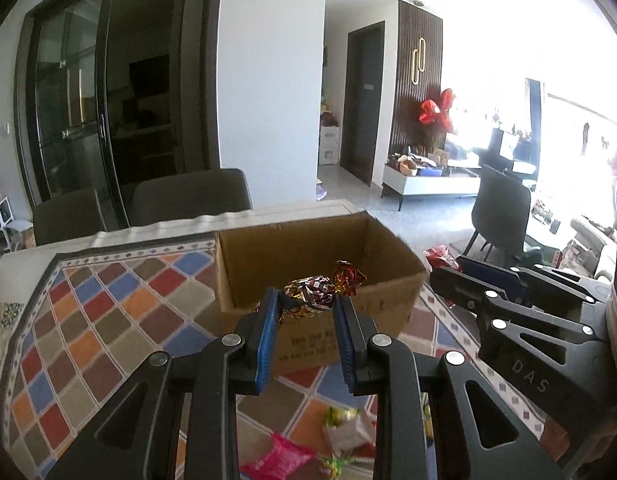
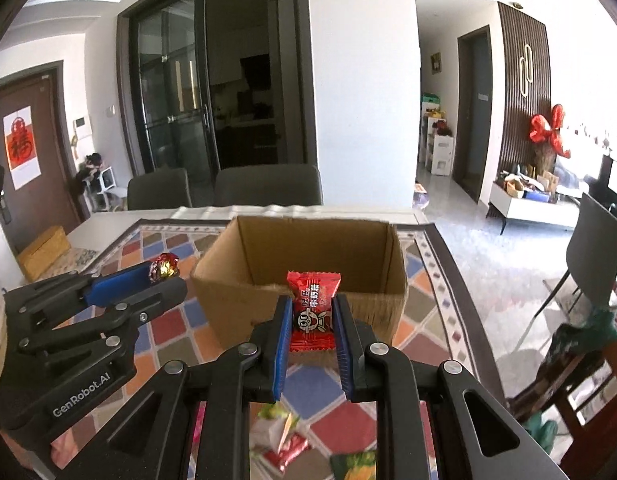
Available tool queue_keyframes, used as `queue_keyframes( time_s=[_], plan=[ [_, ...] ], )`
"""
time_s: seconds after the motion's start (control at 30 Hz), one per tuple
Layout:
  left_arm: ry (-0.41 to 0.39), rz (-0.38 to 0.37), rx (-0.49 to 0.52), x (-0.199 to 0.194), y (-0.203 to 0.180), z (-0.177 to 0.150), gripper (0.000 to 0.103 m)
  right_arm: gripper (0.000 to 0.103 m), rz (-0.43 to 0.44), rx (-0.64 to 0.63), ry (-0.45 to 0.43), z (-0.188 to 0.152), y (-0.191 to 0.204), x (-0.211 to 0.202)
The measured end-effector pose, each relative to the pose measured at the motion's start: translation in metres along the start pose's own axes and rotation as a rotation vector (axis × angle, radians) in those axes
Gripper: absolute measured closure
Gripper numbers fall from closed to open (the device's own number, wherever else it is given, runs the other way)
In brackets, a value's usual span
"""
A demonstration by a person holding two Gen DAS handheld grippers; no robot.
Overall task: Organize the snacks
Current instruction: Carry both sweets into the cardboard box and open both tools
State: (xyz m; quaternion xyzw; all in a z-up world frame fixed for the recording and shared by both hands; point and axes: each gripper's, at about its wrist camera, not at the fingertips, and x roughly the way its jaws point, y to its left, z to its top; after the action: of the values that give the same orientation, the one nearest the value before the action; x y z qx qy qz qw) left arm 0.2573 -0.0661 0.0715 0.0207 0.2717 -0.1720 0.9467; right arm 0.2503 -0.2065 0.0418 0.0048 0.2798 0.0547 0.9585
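On the patterned tablecloth (image 2: pixel 180 320) stands a cardboard box (image 2: pixel 308 248). Left gripper (image 1: pixel 304 308) pinches a foil candy (image 1: pixel 312 292), right gripper (image 2: pixel 310 316) a red candy (image 2: pixel 312 308) — delivery step; next, carry over the box — release.

Right gripper (image 2: pixel 311 320) is clamping a red candy (image 2: pixel 313 307) upright, just before the cardboard box (image 2: pixel 308 276). Left gripper (image 2: pixel 156 276) is pinching a foil candy (image 2: pixel 164 265) beside the box; loose snacks (image 2: pixel 280 436) are lying on the patterned mat (image 2: pixel 168 324).
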Motion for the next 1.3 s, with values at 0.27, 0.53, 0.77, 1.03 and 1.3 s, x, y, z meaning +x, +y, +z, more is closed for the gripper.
queue_keyframes(
  time_s=[0.27,0.53,0.77,1.03,1.3],
  plan=[
    [0.018,0.007,-0.014,0.022,0.014,0.034,0.075,0.081,0.021,0.0,0.03,0.035,0.002,0.024],
    [0.08,0.018,-0.016,0.055,0.026,0.053,0.075,0.081,0.039,0.026,0.117,0.056,-0.008,0.062],
    [0.172,-0.009,-0.005,0.089,0.03,0.059,0.075,0.081,0.023,0.051,0.187,0.064,-0.016,0.094],
    [0.224,0.035,0.018,0.107,0.032,0.054,0.06,0.074,0.009,0.07,0.249,0.059,-0.021,0.117],
    [0.17,0.046,0.017,0.078,0.03,0.046,0.051,0.063,-0.011,0.085,0.234,0.05,-0.025,0.102]
  ],
)
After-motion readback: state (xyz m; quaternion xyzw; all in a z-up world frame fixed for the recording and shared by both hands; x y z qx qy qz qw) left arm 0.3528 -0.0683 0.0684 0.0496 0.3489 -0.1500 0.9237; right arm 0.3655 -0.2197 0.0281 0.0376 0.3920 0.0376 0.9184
